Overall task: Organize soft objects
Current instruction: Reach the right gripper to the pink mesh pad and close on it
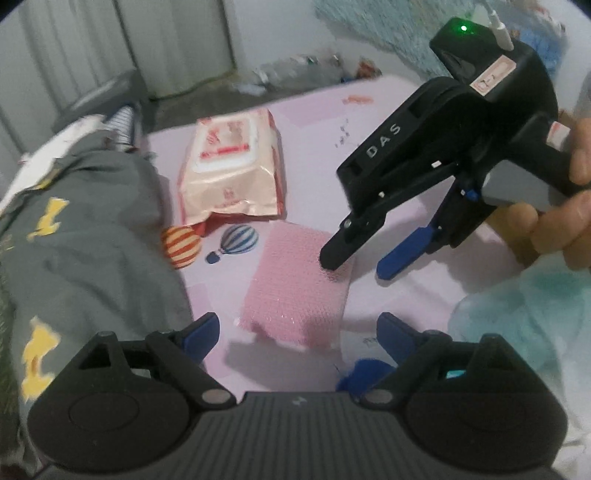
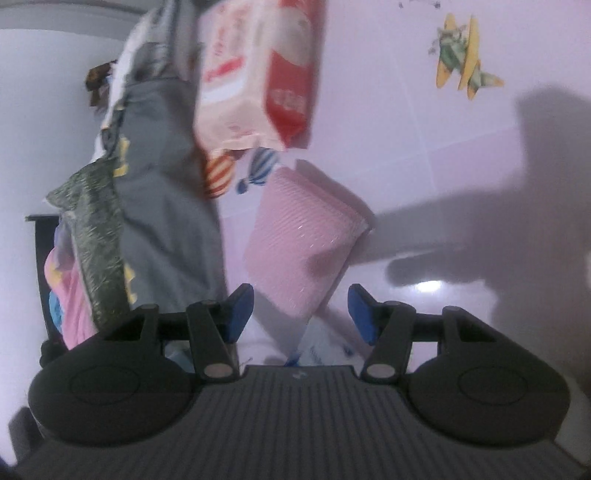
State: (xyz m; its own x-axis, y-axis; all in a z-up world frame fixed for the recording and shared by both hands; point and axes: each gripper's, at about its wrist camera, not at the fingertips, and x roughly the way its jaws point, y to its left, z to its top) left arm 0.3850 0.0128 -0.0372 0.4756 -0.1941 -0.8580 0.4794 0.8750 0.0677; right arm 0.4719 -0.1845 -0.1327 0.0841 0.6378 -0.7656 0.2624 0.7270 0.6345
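pink knitted cloth (image 1: 295, 288) is flanked by the left gripper (image 1: 298, 334), spread wide, and the right gripper (image 1: 356, 267), part-open and empty, seemingly so it can be picked up.

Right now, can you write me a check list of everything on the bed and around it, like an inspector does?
Surface: pink sheet printed with balloons and a plane.
Job's things: pink cloth, folded, lying flat; grey garment heaped beside it; pale blue fabric at the other side.
Clutter: wipes pack, flat, apart from the cloth.
Grippers: left gripper open, nothing between its fingers; right gripper open over the cloth's edge, contact unclear, held by a hand.
Cables: white plug in the right gripper's top.
Surroundings: small litter on the floor by a pale wall.
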